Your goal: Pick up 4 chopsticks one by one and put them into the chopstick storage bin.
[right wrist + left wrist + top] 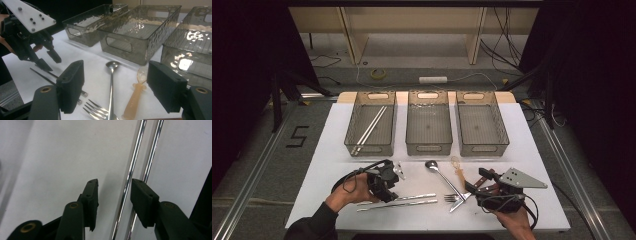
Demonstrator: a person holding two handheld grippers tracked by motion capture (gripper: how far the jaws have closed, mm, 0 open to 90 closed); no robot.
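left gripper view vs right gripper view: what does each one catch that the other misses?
Left gripper view alone: a close look down on the two metal chopsticks lying side by side on the white table, with the left gripper straddling the nearer one; its jaws stand apart and do not press it.

Right gripper view alone: three grey baskets, a metal spoon, a translucent orange spoon, a fork, and the right gripper with jaws wide and holding nothing.

Both: the white table, the chopsticks and the left gripper, which the right gripper view sees from the side.
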